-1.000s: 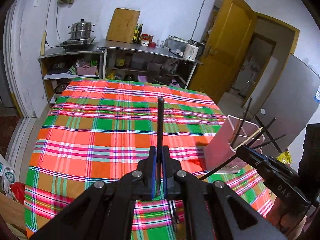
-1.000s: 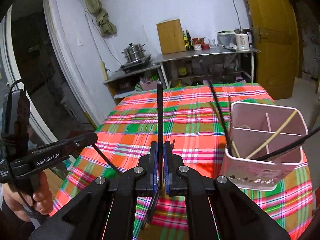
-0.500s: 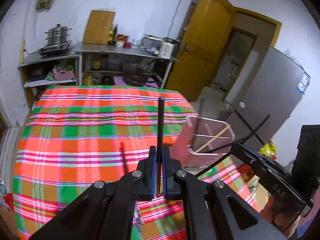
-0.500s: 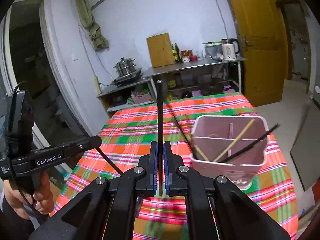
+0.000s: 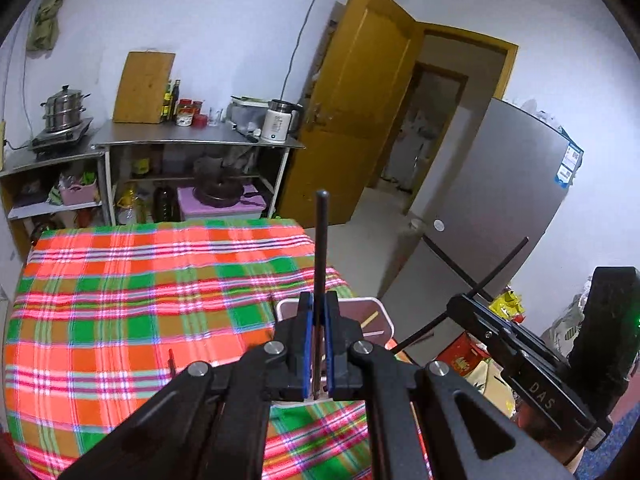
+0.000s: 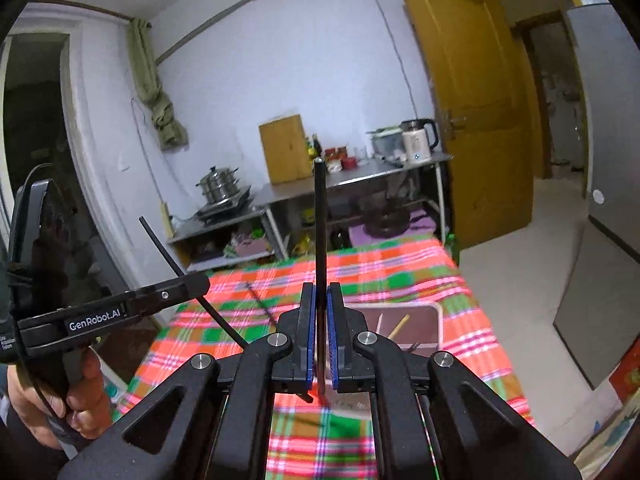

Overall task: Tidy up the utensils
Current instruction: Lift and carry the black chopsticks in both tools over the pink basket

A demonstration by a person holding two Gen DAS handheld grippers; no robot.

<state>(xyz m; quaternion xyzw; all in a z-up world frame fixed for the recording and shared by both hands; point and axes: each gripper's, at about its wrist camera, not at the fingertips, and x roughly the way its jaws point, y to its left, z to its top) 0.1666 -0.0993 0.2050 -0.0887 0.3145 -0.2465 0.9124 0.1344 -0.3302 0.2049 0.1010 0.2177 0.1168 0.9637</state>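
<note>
Plaid cloth in orange, green and pink covers the worktop (image 5: 120, 300) of a small kitchen, with steel shelving and a yellow door behind. Left claw (image 5: 316, 344): jaws together, clamped on a black chopstick (image 5: 321, 248) that rises upright between the blue pads, its lower end hidden behind the claw. Right claw (image 6: 320, 340): jaws likewise together on a second black chopstick (image 6: 319, 232), gripped near its lower part and standing upright. Each claw also appears in the other's view, with its stick held at a slant.

Below and just beyond both claws stands the pale divided utensil holder (image 6: 434, 320), near the worktop's right edge; it already contains a light wooden chopstick (image 6: 398, 326), and other contents are too obscured to identify. A further dark stick (image 6: 260, 300) lies loose on the cloth toward the left side, and a small red-tipped piece (image 5: 172, 362) lies closer to the near edge.

Handling, as a judgement: such chopsticks are light, stiff and smooth, so they may pivot or slip between flat pads; a grip near the middle of the shaft should resist swinging, while a low grip leaves a long free lever. Each tip probably needs aligning over one compartment before release, since a slanted stick may catch the divider or tip the light holder.
</note>
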